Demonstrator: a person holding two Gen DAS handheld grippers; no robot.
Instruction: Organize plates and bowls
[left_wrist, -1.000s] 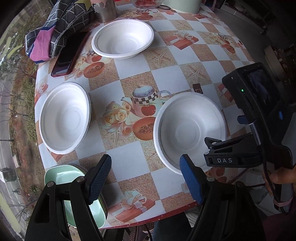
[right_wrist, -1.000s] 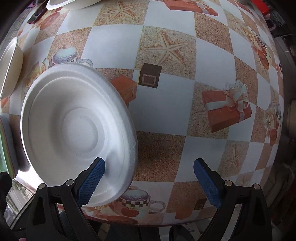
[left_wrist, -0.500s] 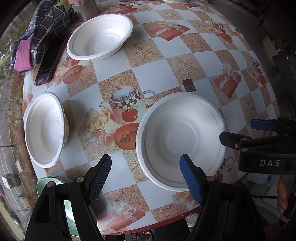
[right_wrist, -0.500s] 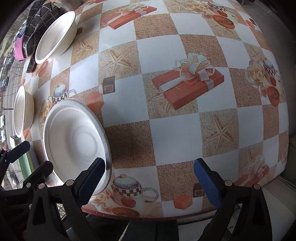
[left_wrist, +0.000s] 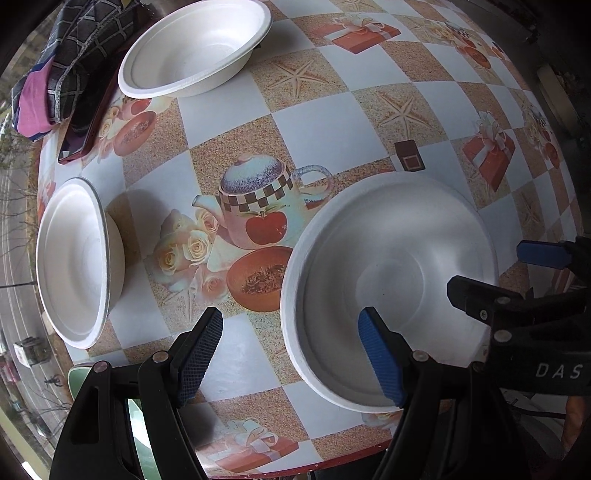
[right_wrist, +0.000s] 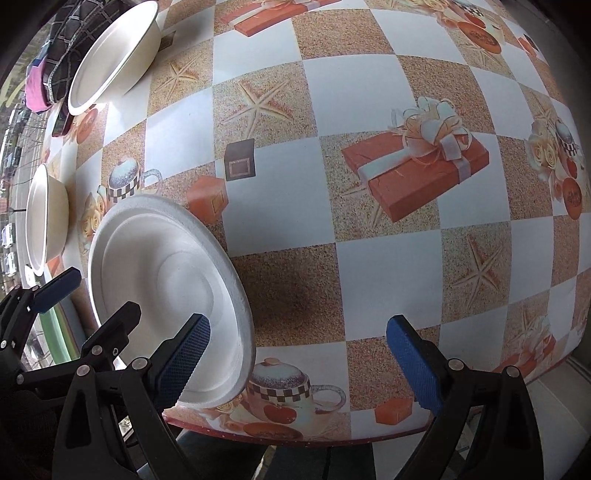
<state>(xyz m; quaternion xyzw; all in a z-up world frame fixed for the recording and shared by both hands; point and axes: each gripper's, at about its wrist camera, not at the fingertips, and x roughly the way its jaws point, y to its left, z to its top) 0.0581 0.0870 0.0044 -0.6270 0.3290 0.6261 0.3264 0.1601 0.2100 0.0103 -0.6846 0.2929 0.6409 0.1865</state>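
Note:
Three white foam bowls stand on the patterned table. The nearest bowl (left_wrist: 388, 273) (right_wrist: 162, 273) sits by the front edge. My left gripper (left_wrist: 290, 321) hangs open over it, pointing down, one pad above the bowl's inside and the other outside its left rim. My right gripper (right_wrist: 297, 332) is open too and straddles the opposite rim, nothing pressed between its pads; its fingers (left_wrist: 543, 254) show at the right of the left wrist view. A second bowl (left_wrist: 74, 262) (right_wrist: 44, 218) lies to the left, a third bowl (left_wrist: 195, 48) (right_wrist: 110, 55) at the back.
A pale green plate (left_wrist: 79, 376) peeks out at the table's front left corner under the left gripper. A dark phone (left_wrist: 85, 136) and a checked cloth (left_wrist: 74, 55) lie at the back left. The table edge (right_wrist: 295, 437) runs close below both grippers.
The left gripper has come down and shifted right, so one pad now hangs over the near bowl. The right gripper has slid right and rolled; the left gripper's fingers now show in its view.

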